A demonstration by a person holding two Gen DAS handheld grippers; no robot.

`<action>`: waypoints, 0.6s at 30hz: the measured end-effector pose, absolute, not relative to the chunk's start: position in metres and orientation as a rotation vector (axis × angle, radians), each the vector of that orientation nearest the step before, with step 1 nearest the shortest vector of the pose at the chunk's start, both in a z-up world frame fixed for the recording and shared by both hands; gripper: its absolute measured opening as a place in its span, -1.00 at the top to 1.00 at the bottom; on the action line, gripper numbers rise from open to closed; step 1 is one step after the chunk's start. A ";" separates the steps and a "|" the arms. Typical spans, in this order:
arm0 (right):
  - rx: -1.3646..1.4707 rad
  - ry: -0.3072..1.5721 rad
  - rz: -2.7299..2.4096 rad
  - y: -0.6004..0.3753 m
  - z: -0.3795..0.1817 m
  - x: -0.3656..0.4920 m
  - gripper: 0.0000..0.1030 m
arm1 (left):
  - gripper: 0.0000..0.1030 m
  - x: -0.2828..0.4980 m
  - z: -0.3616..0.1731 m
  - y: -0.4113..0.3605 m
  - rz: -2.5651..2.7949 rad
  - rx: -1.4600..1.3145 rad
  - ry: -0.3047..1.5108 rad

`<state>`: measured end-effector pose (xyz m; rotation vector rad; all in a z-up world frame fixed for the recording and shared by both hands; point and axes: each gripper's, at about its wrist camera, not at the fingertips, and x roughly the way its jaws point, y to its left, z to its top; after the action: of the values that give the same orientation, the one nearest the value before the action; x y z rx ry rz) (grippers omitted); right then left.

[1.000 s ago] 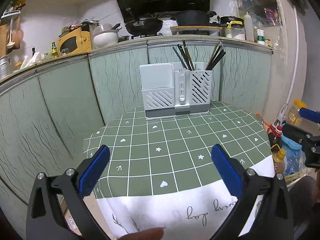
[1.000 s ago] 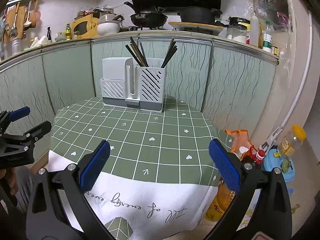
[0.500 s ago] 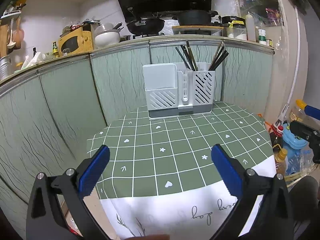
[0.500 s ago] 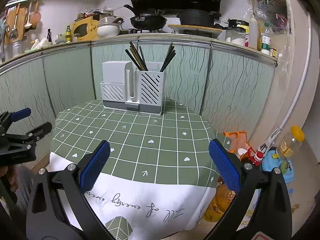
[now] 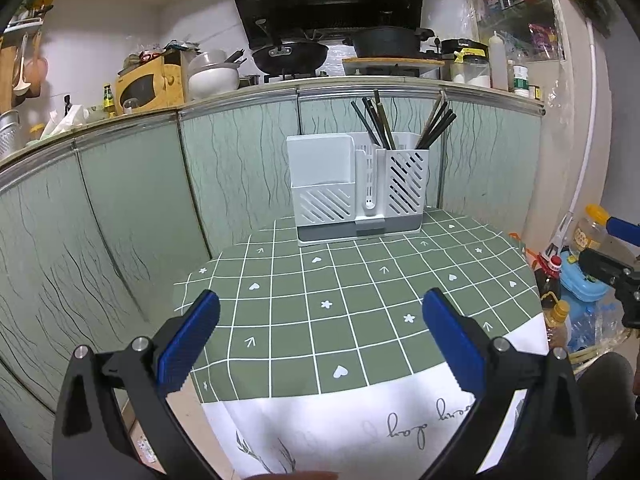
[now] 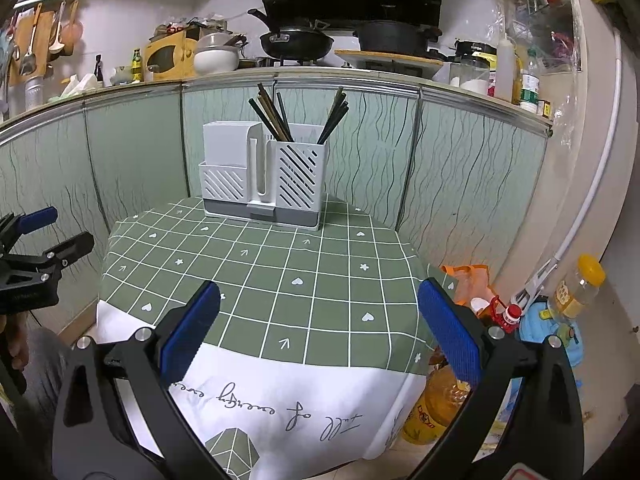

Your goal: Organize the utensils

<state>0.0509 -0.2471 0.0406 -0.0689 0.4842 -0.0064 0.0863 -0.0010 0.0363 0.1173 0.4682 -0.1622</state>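
Two pairs of tongs hovered at the near edge of a small counter (image 5: 360, 312) w/ a green checked cloth. Left tongs (image 5: 320, 336) were spread wide, holding nothing; right tongs (image 6: 318, 330) were likewise spread and empty. The white utensil holder (image 5: 360, 188) stood upright at 12 o'clock on the far side of the counter, just in front of the green cabinet fronts (image 5: 236, 176), well apart from both tongs. Dark chopsticks (image 5: 400, 124) stood in its slotted right compartment, leaning in two bunches toward 11 and 1 o'clock; the left compartment looked empty, though its inside was not visible. No loose utensils showed on the cloth. Judging from this, the sorting looked done or barely begun; cannot tell which. To do any next reach well: approach from 6 o'clock, come in above the holder's rim, pinch one bunch near its top, and lift straight up so the light holder doesn't tip.
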 end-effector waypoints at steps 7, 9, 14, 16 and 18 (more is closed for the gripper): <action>-0.071 0.493 -0.014 -0.247 0.037 0.052 -0.84 | -0.91 0.086 0.037 -0.001 -0.165 0.119 0.470; -0.077 0.490 -0.018 -0.247 0.037 0.052 -0.84 | -0.91 0.086 0.037 -0.001 -0.172 0.115 0.468; -0.071 0.488 -0.017 -0.247 0.037 0.052 -0.84 | -0.91 0.085 0.037 -0.001 -0.173 0.118 0.458; -0.070 0.488 -0.017 -0.247 0.037 0.052 -0.84 | -0.91 0.084 0.037 -0.001 -0.184 0.113 0.459; -0.074 0.490 -0.017 -0.247 0.037 0.052 -0.84 | -0.91 0.084 0.038 -0.001 -0.184 0.113 0.456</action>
<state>0.0523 -0.2469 0.0368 -0.0740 0.4901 -0.0172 0.0835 -0.0011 0.0376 0.1129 0.4561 -0.1841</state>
